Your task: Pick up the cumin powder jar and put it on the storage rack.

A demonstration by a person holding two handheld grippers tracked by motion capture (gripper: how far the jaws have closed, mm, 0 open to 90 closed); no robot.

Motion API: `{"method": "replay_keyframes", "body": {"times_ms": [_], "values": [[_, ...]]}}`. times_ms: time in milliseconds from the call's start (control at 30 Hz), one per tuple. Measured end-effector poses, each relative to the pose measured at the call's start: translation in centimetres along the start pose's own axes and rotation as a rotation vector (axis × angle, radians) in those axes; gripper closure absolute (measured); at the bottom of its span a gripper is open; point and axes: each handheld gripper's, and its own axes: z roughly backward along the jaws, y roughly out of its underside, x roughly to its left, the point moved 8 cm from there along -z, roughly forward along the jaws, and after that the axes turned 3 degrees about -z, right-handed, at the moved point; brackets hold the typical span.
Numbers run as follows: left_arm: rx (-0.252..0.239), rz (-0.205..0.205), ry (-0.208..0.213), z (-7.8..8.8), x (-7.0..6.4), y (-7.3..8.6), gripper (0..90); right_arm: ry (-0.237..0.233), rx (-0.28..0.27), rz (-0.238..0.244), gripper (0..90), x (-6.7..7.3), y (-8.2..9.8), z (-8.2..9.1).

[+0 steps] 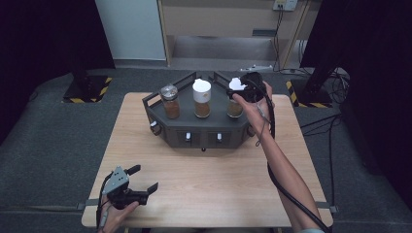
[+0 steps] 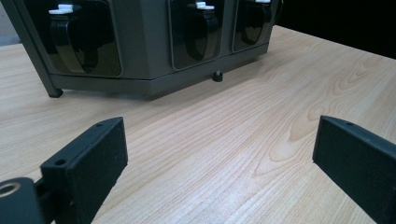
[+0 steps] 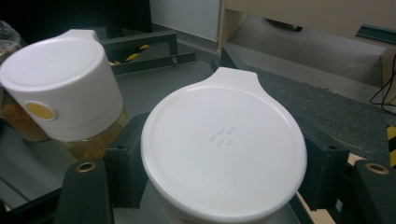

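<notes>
Clamping my right claw (image 3: 219, 186) on the white-lidded spice jar (image 3: 224, 144) keeps it steady over the rack (image 1: 160, 114); my left claw (image 1: 145, 180) waits apart above the table (image 2: 224, 154).

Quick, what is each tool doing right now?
Left tool: open, holding nothing.
Right tool: closed on the right jar's white lid.
</notes>
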Motion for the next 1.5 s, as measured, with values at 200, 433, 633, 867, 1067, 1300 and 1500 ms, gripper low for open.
{"method": "replay_keyframes", "body": {"times_ms": [200, 433, 633, 867, 1067, 1300, 1500], "values": [[0.000, 0.001, 0.001, 0.0, 0.0, 0.0, 2.2, 0.017, 0.005, -0.013, 30.8, 0.1, 0.1, -0.6], [-0.003, 0.002, 0.002, 0.0, 0.0, 0.0, 2.2, 0.033, 0.012, -0.023, 30.8, 0.1, 0.1, -1.2], [-0.003, 0.001, 0.002, 0.0, 0.0, 0.0, 2.2, 0.032, 0.008, -0.043, 30.8, -0.1, 0.3, -1.3], [-0.003, 0.000, 0.002, 0.0, 0.0, 0.0, 2.2, 0.032, 0.006, -0.044, 30.6, -0.1, 0.3, -1.4], [-0.004, 0.000, 0.002, 0.0, 0.0, 0.0, 2.2, 0.028, -0.035, -0.058, 18.4, -0.2, 0.2, -0.7], [-0.003, -0.002, 0.003, -0.1, -0.1, 0.0, 2.2, 0.015, -0.123, -0.031, 11.2, -0.2, -1.2, 2.3], [-0.002, -0.003, 0.002, -0.1, -0.1, 0.0, 2.2, -0.019, -0.156, -0.022, 10.9, -0.2, -1.5, 4.6]]}}
